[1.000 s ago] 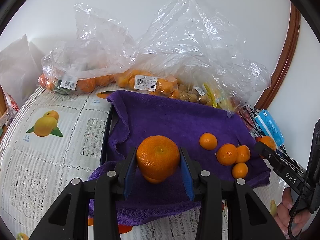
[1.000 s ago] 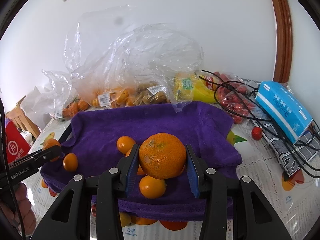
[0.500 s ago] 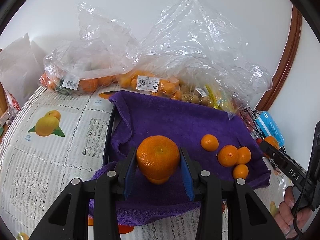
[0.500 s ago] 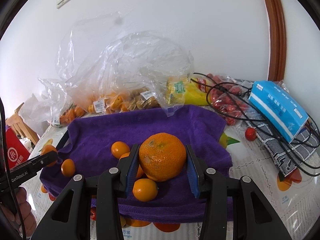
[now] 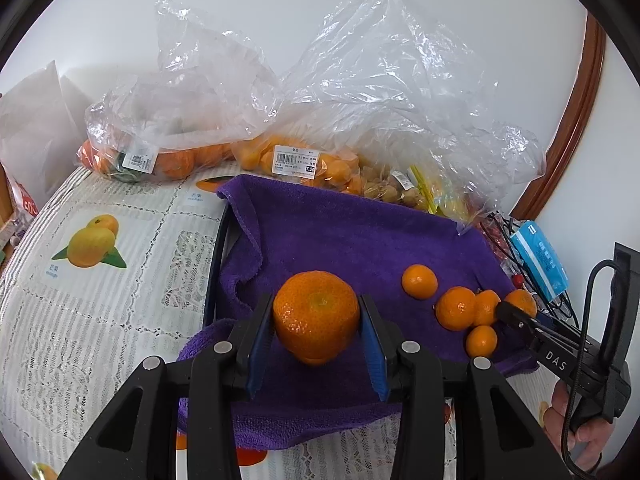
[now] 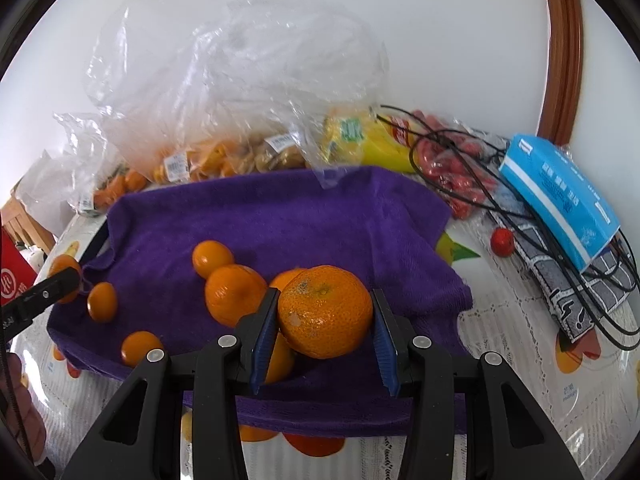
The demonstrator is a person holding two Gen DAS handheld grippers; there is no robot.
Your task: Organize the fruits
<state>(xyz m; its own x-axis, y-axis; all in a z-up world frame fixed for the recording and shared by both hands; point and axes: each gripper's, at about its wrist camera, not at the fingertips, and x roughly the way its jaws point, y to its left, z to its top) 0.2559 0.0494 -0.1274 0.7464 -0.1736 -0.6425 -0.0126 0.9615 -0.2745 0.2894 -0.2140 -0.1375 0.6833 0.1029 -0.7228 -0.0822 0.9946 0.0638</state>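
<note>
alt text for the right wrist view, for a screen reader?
The right gripper clamps a mandarin above a purple towel where several smaller oranges lie. Bags of fruit sit behind the towel, a blue pack and black cables to its right.

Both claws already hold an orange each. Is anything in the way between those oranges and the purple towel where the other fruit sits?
Nothing visible. The left gripper holds its orange above bare purple towel. The right gripper's orange hangs close beside the small oranges lying there, so only those crowd its spot.
</note>
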